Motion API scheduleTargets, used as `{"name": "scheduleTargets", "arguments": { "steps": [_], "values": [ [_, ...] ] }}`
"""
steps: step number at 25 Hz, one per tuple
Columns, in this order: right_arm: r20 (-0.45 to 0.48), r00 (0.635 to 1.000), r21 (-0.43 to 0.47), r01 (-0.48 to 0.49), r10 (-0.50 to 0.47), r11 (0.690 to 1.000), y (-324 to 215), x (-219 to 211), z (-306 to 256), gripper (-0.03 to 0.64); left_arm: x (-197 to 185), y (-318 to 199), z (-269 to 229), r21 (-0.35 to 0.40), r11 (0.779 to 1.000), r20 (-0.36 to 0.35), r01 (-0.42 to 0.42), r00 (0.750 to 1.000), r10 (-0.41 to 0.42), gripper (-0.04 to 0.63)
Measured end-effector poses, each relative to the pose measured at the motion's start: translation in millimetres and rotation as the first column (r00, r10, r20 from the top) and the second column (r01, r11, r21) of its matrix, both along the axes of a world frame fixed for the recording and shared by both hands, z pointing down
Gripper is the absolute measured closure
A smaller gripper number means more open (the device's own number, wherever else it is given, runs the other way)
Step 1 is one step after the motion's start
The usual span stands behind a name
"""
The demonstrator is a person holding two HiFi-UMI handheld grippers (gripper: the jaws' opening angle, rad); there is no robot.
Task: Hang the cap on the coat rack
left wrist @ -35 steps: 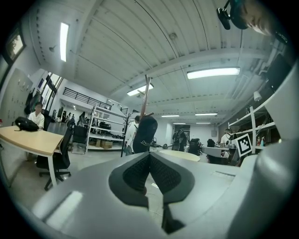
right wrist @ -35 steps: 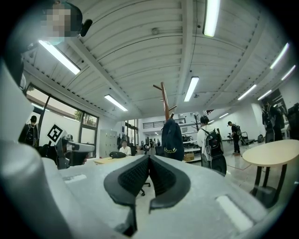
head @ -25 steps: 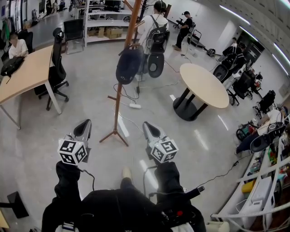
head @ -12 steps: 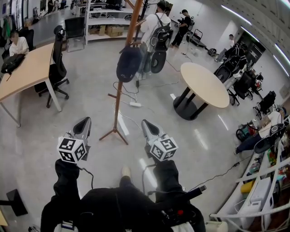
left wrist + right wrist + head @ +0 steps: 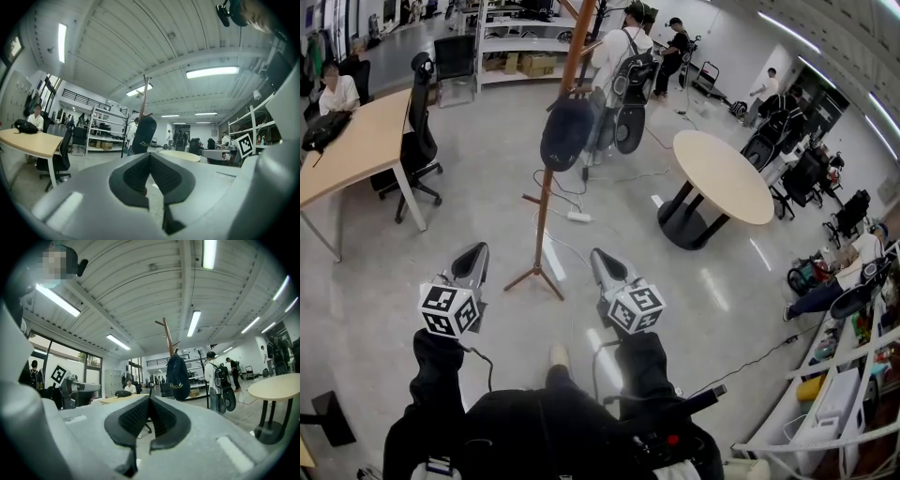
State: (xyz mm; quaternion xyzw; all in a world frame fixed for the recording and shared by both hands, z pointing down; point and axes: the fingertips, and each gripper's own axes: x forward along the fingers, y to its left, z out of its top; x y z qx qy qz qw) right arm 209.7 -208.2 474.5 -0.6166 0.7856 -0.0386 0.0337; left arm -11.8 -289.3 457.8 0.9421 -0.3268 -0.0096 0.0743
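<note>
A dark navy cap [image 5: 565, 132] hangs from a peg of the wooden coat rack [image 5: 546, 202], well above the floor. The same cap shows in the left gripper view [image 5: 144, 135] and in the right gripper view [image 5: 177, 377], each time ahead of the jaws and apart from them. My left gripper [image 5: 474, 257] and right gripper [image 5: 605, 262] are held low near my body, short of the rack's feet. Both are shut, pads together, with nothing between them.
A round wooden table [image 5: 722, 175] stands at the right, a long desk [image 5: 352, 155] with an office chair [image 5: 420, 141] at the left. A person with a backpack [image 5: 623, 66] stands behind the rack. A power strip and cables [image 5: 578, 218] lie on the floor by it.
The right gripper has drifted slightly left and up. The people in the background have shifted a little. The cap and the rack stay as they were.
</note>
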Motion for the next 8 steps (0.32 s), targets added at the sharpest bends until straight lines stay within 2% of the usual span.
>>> {"name": "scheduleTargets", "arguments": {
  "steps": [8],
  "values": [
    [0.002, 1.0, -0.006, 0.003, -0.003, 1.0, -3.3, -5.3, 2.6, 0.615, -4.6, -3.0, 1.6, 0.0, 1.0, -0.001, 0.0, 1.0, 0.0, 0.592]
  ]
}}
